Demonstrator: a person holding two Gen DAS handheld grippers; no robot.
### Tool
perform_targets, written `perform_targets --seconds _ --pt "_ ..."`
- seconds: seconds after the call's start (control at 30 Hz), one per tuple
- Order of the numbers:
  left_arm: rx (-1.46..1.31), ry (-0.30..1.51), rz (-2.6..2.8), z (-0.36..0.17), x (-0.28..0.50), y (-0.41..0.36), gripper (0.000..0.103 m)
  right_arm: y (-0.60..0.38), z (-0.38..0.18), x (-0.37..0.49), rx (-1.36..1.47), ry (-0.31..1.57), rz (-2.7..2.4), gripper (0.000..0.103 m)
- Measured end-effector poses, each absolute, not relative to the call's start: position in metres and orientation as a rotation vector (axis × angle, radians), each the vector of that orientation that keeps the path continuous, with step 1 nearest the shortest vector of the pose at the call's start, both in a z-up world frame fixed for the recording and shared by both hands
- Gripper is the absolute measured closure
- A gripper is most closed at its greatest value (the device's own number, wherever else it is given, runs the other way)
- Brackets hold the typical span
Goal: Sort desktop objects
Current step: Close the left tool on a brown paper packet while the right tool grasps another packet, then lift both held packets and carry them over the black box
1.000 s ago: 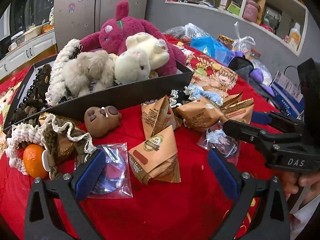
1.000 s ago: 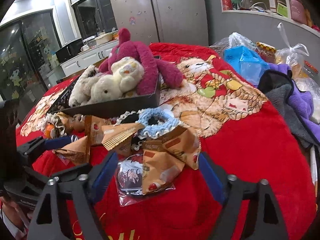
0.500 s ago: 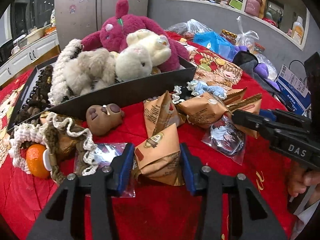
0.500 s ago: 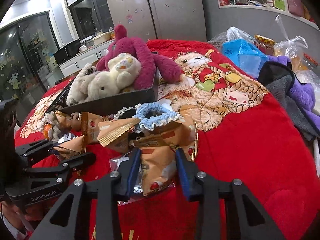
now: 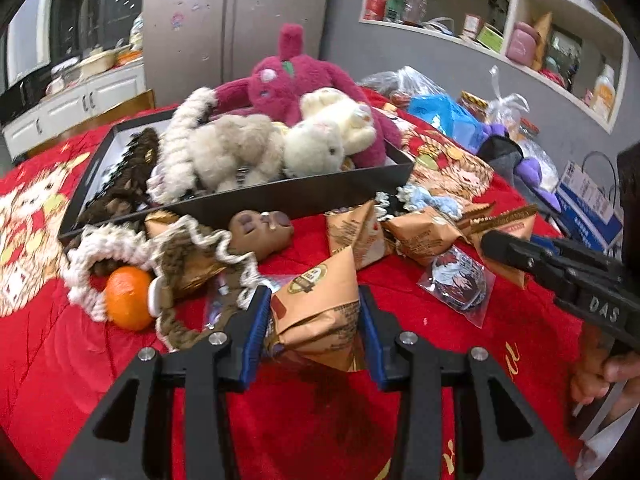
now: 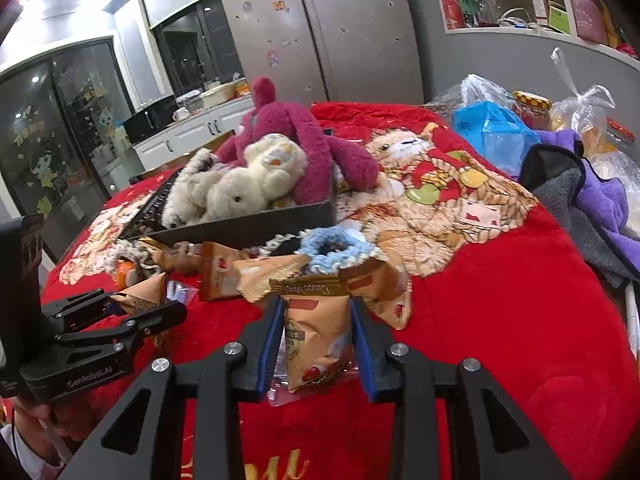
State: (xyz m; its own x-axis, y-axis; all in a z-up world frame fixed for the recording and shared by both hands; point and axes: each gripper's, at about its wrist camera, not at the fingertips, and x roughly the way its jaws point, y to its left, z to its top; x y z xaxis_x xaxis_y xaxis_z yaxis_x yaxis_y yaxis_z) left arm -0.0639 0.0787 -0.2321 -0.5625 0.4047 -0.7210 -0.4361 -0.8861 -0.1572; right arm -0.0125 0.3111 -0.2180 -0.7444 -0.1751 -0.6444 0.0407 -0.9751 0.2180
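My left gripper is shut on a tan pyramid snack packet and holds it slightly above the red cloth. My right gripper is shut on another tan snack packet, also lifted. More tan packets lie in the middle with a blue crocheted scrunchie. A black tray behind holds plush toys: a magenta one and cream ones. The right gripper shows in the left wrist view; the left gripper shows in the right wrist view.
A brown bear toy, an orange in crocheted bands, and clear bagged items lie on the cloth. Blue bag, jars, purple and grey cloths crowd the right side. Shelves and a fridge stand behind.
Both grippers closed from wide open onto a snack packet each, then lifted the packets a little off the cloth.
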Motion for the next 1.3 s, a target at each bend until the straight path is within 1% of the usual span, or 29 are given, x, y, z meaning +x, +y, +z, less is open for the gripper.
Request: perform_targets --seconds 0.3,0.77,1.2,1.3 --pt "-1.143 -0.014 2.449 -0.229 -0.058 0.064 0.059 0.279 -0.213 -0.013 1.027 -0.250 -2.732 0.070" --pt "-1.111 -0.079 2.556 -0.212 -0.056 0.035 0.059 0.235 -0.205 -0.019 1.037 -0.191 -2.643 0.070" --pt "-1.082 -0.138 2.608 -0.200 -0.056 0.015 0.059 0.216 -0.195 -0.028 1.040 -0.225 -2.643 0.070" --pt "-1.090 -0.177 2.600 -0.194 -0.061 0.010 0.059 0.209 -0.187 -0.028 1.028 -0.197 -2.654 0.069"
